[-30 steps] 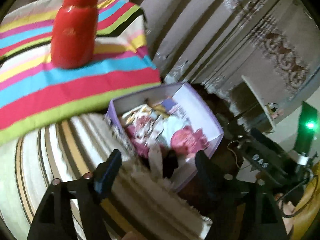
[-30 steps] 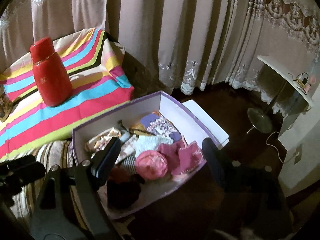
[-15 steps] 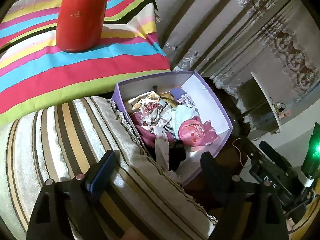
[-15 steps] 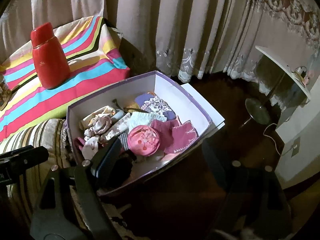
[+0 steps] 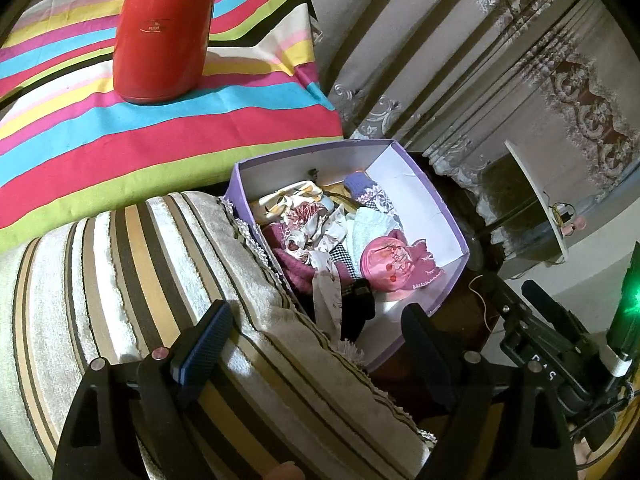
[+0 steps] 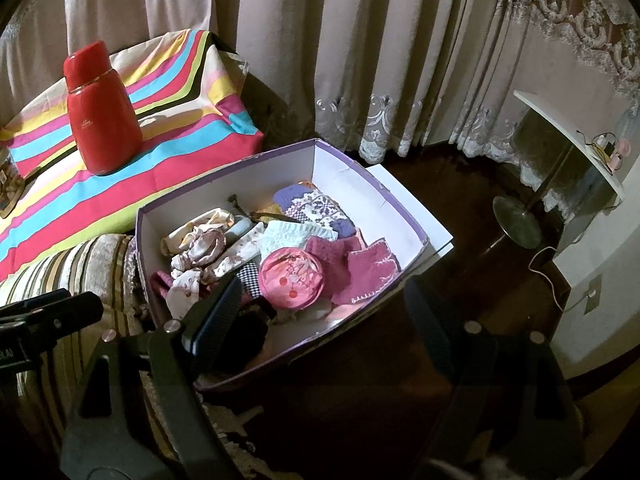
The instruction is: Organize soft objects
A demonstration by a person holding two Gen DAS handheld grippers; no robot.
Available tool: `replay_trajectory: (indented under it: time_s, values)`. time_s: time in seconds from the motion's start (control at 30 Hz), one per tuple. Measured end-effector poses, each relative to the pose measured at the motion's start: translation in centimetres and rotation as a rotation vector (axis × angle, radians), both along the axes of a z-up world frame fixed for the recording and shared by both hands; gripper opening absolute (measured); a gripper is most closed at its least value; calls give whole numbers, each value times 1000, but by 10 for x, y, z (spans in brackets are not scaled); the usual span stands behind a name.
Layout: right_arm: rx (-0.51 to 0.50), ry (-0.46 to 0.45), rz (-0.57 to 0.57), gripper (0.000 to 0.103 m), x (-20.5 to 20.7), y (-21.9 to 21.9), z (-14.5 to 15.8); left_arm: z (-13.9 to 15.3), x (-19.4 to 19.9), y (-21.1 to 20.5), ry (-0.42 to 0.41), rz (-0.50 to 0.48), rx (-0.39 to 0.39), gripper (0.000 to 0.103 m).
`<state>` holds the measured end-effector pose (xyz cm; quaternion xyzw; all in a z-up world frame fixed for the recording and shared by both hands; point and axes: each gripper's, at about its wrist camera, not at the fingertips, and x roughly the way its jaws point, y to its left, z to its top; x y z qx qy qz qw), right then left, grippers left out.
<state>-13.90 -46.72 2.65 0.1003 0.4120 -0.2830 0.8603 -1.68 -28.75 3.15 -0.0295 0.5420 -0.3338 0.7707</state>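
Observation:
A purple-edged cardboard box [image 5: 432, 204] [image 6: 280, 168] lies on a dark table and holds several soft items: a round pink pouch [image 5: 382, 260] [image 6: 291, 279], magenta knitted cloths [image 6: 360, 268], a pale blue cloth [image 6: 296, 236], a purple patterned knit [image 6: 316, 210], floral fabric [image 6: 200, 248] and a black piece [image 5: 358, 304] at the near wall. My left gripper [image 5: 316, 332] is open over a striped cushion [image 5: 120, 272] beside the box, with nothing between its fingers. My right gripper [image 6: 324, 312] is open above the box's near edge, holding nothing.
A red flask [image 5: 162, 28] [image 6: 100, 112] stands on a bright striped cloth [image 5: 120, 136] [image 6: 168, 152] behind the box. Curtains [image 6: 360, 40] hang along the back. A white shelf [image 6: 568, 136] and a lamp base [image 6: 516, 220] stand to the right.
The left view has pulled back and up from the box, so the striped cushion now fills more of its lower half. The right view shifted slightly; the box looks a little closer.

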Motion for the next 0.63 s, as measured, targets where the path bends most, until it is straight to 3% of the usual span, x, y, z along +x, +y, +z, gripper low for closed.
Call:
replay_trajectory:
  time_s: [0.63]
  values:
    - [8,4,-2,85,-2,1,-2,-1,-2,-7,-32,-23,8,93]
